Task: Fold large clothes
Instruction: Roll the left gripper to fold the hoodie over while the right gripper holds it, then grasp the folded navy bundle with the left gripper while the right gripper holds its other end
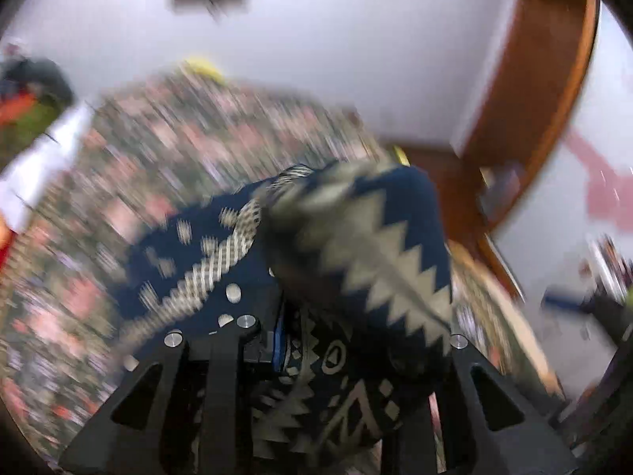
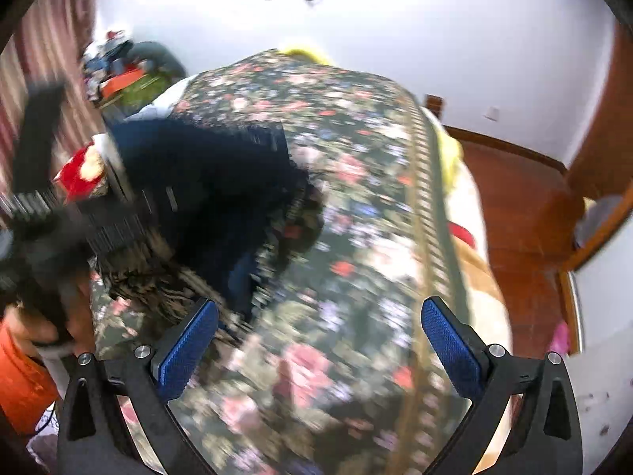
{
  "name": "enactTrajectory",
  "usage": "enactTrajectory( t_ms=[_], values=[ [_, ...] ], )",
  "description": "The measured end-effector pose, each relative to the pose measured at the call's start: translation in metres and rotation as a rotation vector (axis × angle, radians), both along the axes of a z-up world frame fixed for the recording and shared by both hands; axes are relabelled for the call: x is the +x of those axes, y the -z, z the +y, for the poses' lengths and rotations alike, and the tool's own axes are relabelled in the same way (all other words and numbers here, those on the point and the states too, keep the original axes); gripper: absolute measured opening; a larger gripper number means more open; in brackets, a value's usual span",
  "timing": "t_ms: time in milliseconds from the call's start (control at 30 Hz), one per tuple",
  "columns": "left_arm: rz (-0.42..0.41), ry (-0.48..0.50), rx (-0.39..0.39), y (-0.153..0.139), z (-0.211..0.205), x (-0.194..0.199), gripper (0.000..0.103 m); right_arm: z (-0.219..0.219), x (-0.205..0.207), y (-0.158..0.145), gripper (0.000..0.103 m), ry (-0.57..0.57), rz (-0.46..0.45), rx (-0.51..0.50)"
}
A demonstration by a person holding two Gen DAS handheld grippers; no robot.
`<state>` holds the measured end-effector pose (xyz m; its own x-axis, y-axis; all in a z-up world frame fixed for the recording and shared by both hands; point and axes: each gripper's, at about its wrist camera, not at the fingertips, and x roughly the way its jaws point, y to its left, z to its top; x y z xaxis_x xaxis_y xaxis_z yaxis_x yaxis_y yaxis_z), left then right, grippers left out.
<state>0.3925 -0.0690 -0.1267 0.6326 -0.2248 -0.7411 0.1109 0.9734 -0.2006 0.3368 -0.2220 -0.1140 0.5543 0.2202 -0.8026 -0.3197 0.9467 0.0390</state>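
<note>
1 patterned garment (image 1: 356, 245) clamped in left hand-held gripper (image 1: 285, 340).

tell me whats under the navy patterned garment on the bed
The navy patterned garment lies bunched on the floral bedspread; whatever sits beneath its folds is covered. The left gripper clamps one end.

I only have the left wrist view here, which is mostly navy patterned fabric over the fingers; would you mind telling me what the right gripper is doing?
Observer: The right gripper is open and holds nothing; both blue pads are bare.
Operator: Thanks. Where is it relative to the bed?
Observer: It hangs above the floral bedspread, near the foot end.
Operator: And where is the rest of the garment?
Observer: The navy patterned garment lies bunched on the left part of the bedspread, ahead and left of the right gripper, apart from it.
</note>
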Motion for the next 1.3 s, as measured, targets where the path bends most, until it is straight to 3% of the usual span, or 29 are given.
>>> enactTrajectory(
  t_ms=[33, 100, 233, 367, 433, 733, 900, 1100, 1233, 1300],
  values=[
    [0.051, 0.032, 0.014, 0.016, -0.008, 0.001, 0.023, -0.009, -0.001, 0.0, 0.102, 0.013, 0.002, -0.004],
    [0.053, 0.074, 0.076, 0.027, -0.018, -0.007, 0.023, -0.02, -0.006, 0.001, 0.102, 0.027, 0.005, -0.009],
    [0.069, 0.146, 0.097, 0.02, -0.018, -0.017, 0.028, -0.032, -0.014, 0.007, 0.102, 0.036, 0.013, 0.002],
    [0.09, 0.194, 0.092, 0.01, -0.016, -0.025, 0.054, -0.033, -0.012, 0.007, 0.102, 0.041, 0.022, 0.032],
    [0.107, 0.234, 0.046, 0.002, -0.014, -0.033, 0.074, -0.032, -0.012, 0.003, 0.102, 0.035, 0.02, 0.054],
    [0.135, 0.193, -0.065, -0.034, 0.027, -0.066, 0.076, -0.005, -0.004, -0.03, 0.102, -0.034, -0.029, 0.11],
    [0.09, 0.089, 0.004, -0.046, 0.073, -0.064, 0.076, 0.032, 0.016, -0.034, 0.102, -0.098, -0.016, 0.158],
    [0.157, -0.035, 0.088, -0.007, 0.117, -0.038, 0.077, 0.071, 0.056, 0.007, 0.102, -0.108, 0.11, 0.167],
    [0.166, -0.027, -0.005, 0.017, 0.134, -0.045, 0.091, 0.069, 0.065, 0.062, 0.102, -0.093, 0.221, 0.104],
    [0.177, 0.002, -0.02, 0.023, 0.135, -0.05, 0.092, 0.055, 0.063, 0.078, 0.103, -0.093, 0.272, 0.142]
  ],
)
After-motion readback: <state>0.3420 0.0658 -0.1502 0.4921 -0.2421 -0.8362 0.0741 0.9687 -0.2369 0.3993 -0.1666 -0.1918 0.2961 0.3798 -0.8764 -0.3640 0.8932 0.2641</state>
